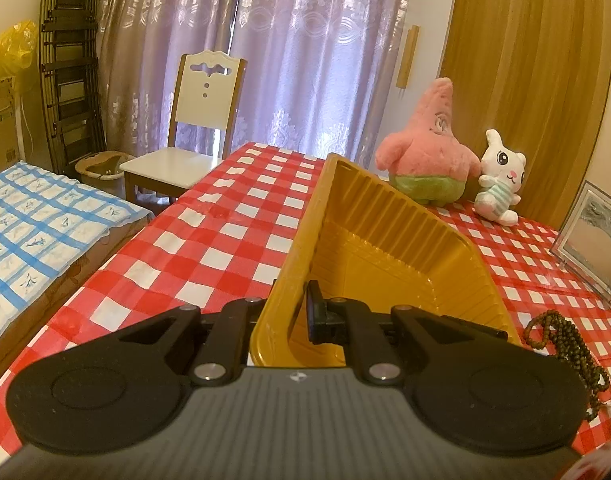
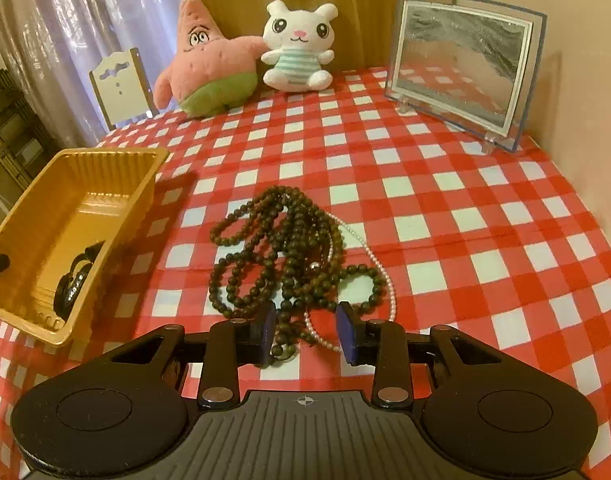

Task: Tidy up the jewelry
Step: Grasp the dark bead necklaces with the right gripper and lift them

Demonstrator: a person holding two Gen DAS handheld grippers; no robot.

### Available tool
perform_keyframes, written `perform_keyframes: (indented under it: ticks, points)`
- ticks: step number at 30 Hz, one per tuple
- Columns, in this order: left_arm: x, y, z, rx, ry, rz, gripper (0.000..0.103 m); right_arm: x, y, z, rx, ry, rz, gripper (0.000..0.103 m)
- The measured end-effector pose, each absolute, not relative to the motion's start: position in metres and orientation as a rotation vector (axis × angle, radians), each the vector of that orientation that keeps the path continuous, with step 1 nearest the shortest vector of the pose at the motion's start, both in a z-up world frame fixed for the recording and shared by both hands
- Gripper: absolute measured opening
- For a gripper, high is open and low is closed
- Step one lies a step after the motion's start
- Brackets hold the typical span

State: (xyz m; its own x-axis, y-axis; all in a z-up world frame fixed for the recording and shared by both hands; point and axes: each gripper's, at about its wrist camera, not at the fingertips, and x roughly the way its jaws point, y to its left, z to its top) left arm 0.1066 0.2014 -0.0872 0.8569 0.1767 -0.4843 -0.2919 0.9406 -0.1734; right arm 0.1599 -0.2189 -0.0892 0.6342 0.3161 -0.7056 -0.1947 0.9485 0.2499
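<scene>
Beads [image 2: 289, 248] tangled — dark items in tray [image 2: 117, 200] unclear.

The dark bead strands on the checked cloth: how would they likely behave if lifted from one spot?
The dark bead strands lie in loose tangled loops, so they would probably hang limp and trail. The pearl strand threads through the pile, so it may get dragged up too. Round beads could slip between the open right hand-held gripper pads unless several loops are caught.

Tray [image 2: 117, 184] – glossy gold plastic; beads [image 2: 281, 248] – dark wood; tablecloth [image 2: 445, 200] – smooth.
</scene>
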Motion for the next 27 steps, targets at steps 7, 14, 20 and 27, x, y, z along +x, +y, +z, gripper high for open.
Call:
perform_keyframes:
  ticks: [7,14,20,27]
  points:
    - [0.106,0.201,-0.086,-0.247,0.483,0.251,0.009,0.168,-0.209,-0.094,0.128,0.837,0.319,0.033]
    - [0.106,0.201,-0.087,-0.247,0.484,0.249,0.009,0.183,-0.202,-0.098,0.102,0.847,0.327,0.031]
    - [0.106,0.201,-0.086,-0.246,0.483,0.25,0.009,0.206,-0.191,-0.103,0.064,0.834,0.322,0.023]
    - [0.106,0.201,-0.086,-0.244,0.482,0.249,0.009,0.227,-0.176,-0.112,0.003,0.853,0.299,0.013]
